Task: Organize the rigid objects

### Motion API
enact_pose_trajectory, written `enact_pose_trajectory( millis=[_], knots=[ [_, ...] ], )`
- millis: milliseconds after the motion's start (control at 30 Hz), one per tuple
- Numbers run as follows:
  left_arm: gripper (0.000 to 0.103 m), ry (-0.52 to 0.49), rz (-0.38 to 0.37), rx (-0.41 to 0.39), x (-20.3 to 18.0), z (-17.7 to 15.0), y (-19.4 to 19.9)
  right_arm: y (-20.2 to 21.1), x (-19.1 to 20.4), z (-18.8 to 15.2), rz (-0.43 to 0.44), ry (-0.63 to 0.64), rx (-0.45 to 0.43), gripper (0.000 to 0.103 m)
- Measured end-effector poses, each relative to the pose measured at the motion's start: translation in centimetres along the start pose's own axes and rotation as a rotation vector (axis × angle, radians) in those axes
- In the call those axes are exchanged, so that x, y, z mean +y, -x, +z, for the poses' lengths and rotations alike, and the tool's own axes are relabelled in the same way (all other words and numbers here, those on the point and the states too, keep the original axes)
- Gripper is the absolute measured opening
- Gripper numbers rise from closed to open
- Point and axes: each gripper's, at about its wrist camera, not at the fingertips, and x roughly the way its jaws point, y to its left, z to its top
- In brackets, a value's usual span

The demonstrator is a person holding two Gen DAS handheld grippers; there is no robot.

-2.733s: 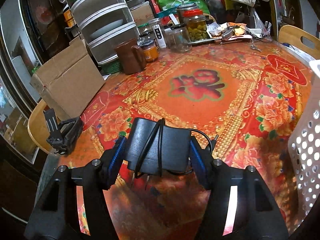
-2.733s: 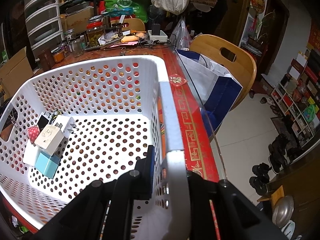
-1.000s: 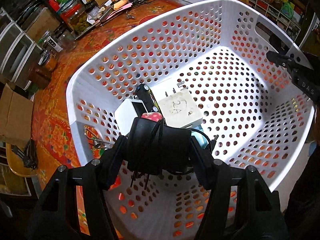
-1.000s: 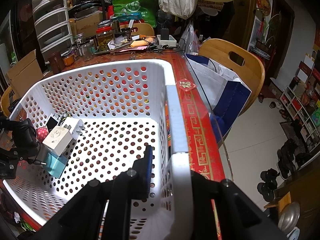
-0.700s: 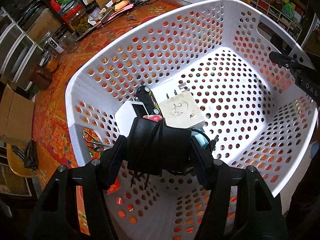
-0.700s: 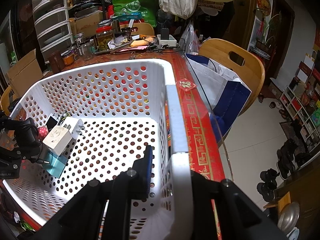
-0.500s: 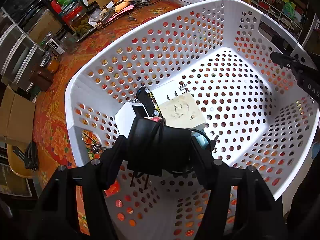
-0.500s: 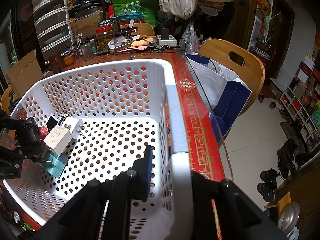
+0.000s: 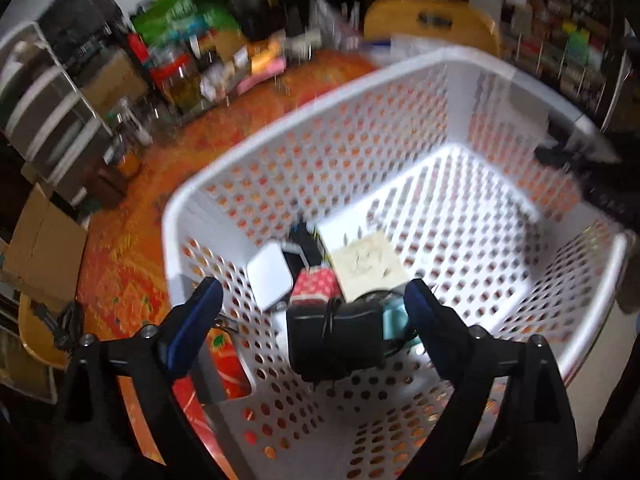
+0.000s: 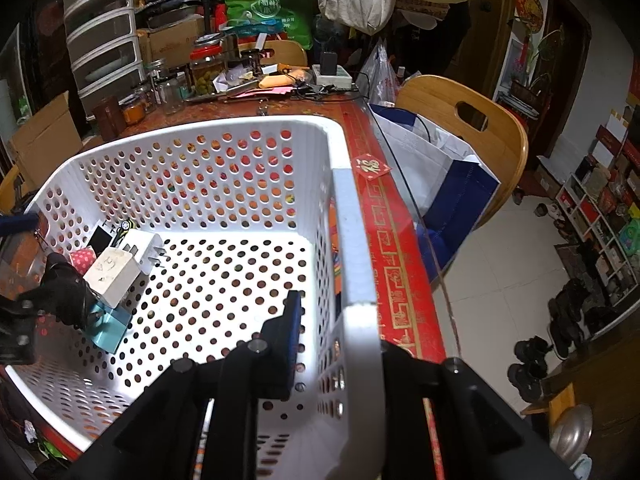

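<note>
Lying in the white perforated basket near its left-wall corner, black power adapter with cord wrapped round its middle, boxy matte plastic, long axis running across between the left gripper fingers, cord band crossing it; which way its plug end faces, cannot tell. Left gripper spread wide, blue-padded fingers clear of the adapter on both sides, gripping nothing; left finger hangs over the basket's left rim. Adapter sits against a teal box and a red polka-dot box; just beyond them a cream charger cube with scribbled marking, a white rounded square charger, and a small black item, details blurred. Right gripper clamped on the basket's right-side rim, one finger inside the wall, the other outside. Basket is rigid plastic with round holes all over, rounded corners, standing at the right edge of the table, which has a red-and-gold floral cover under glass. Far table edge crowded with glass jars; drawer tower and cardboard box at far left; wooden chair with white-blue bag beside the right edge.
</note>
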Motion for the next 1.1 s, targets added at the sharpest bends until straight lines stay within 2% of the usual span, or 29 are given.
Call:
enact_pose_trajectory(
  millis=[67, 133, 167, 200, 267, 367, 433, 467, 500, 533, 633, 667, 767, 800, 867, 967, 1100],
  knots=[
    [0.102, 0.014, -0.005, -0.092, 0.5, -0.6, 2.3, 1.6, 0.0, -0.2, 0.005, -0.010, -0.027, 0.018],
    [0.103, 0.037, 0.002, -0.182, 1.1, -1.6, 4.9, 4.2, 0.3, -0.6, 0.022, -0.028, -0.064, 0.019],
    [0.103, 0.056, 0.004, -0.229, 1.6, -2.3, 6.4, 5.4, 0.8, -0.9, 0.012, -0.025, -0.083, 0.034],
    [0.103, 0.076, 0.005, -0.265, 2.1, -2.9, 7.6, 6.7, 1.5, -1.4, -0.037, -0.008, -0.111, 0.065],
    [0.103, 0.138, 0.003, -0.349, 4.0, -4.8, 10.6, 9.2, 2.4, -2.3, -0.114, 0.017, -0.181, 0.100],
    [0.103, 0.211, 0.034, -0.436, 6.4, -7.5, 14.2, 13.8, 3.6, -4.2, -0.154, 0.012, -0.296, 0.101],
    [0.103, 0.251, 0.052, -0.462, 7.6, -9.1, 16.0, 17.0, 3.9, -5.4, -0.160, -0.035, -0.360, 0.101],
    [0.103, 0.268, 0.055, -0.482, 8.1, -10.3, 17.4, 18.3, 4.1, -5.9, -0.145, -0.054, -0.384, 0.101],
    [0.103, 0.277, 0.056, -0.503, 8.4, -11.6, 18.6, 21.8, 5.1, -7.7, -0.083, -0.082, -0.455, 0.101],
    [0.103, 0.285, 0.059, -0.526, 8.6, -12.7, 19.9, 21.8, 5.1, -7.7, -0.083, -0.082, -0.455, 0.101],
    [0.103, 0.305, 0.093, -0.589, 8.7, -16.8, 24.0, 26.5, 7.7, -10.8, -0.050, -0.073, -0.580, 0.103],
    [0.103, 0.311, 0.103, -0.597, 8.6, -17.8, 25.1, 28.7, 9.8, -12.8, -0.055, -0.052, -0.633, 0.103],
    [0.103, 0.326, 0.147, -0.612, 8.5, -19.9, 28.0, 29.9, 11.3, -14.0, -0.027, -0.047, -0.642, 0.103],
    [0.103, 0.330, 0.139, -0.624, 8.0, -20.4, 28.7, 30.0, 12.4, -14.7, 0.003, -0.044, -0.626, 0.103],
    [0.103, 0.334, 0.113, -0.628, 7.0, -21.1, 29.5, 29.9, 12.9, -14.9, 0.003, -0.036, -0.608, 0.103],
    [0.103, 0.334, 0.107, -0.583, 5.8, -21.2, 28.8, 28.8, 13.4, -15.2, -0.034, -0.024, -0.542, 0.103],
    [0.103, 0.301, 0.021, -0.467, 3.9, -20.4, 25.6, 27.4, 12.8, -15.5, -0.013, -0.046, -0.495, 0.103]
  ],
)
